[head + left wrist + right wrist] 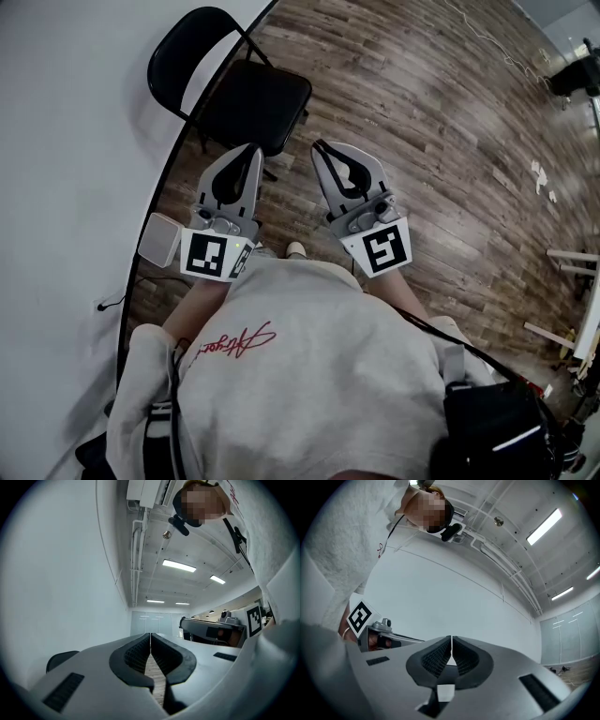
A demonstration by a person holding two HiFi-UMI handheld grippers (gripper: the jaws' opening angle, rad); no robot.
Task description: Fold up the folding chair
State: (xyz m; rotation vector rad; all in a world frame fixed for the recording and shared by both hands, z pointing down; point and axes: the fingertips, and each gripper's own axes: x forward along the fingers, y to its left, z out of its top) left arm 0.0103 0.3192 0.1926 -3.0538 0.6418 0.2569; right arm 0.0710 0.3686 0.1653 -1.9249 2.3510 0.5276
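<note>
In the head view a black folding chair (251, 101) stands unfolded by the white wall, its seat towards me and its rounded backrest (185, 49) at the far side. My left gripper (252, 150) hovers just short of the seat's near edge, shut with nothing in it. Beside it my right gripper (319, 146) is likewise shut and empty, over the wooden floor just right of the seat. The left gripper view shows the left gripper (150, 635) with jaws together and a sliver of the chair (60, 659) low at the left. The right gripper (451, 640) is shut in its own view.
A white wall (66, 141) runs along the left. A small white box (159, 240) sits on the floor by the left gripper, with a wall outlet and cable (105, 304) nearby. White boards (572, 272) and dark gear (574, 75) lie far right on the wood floor (441, 150).
</note>
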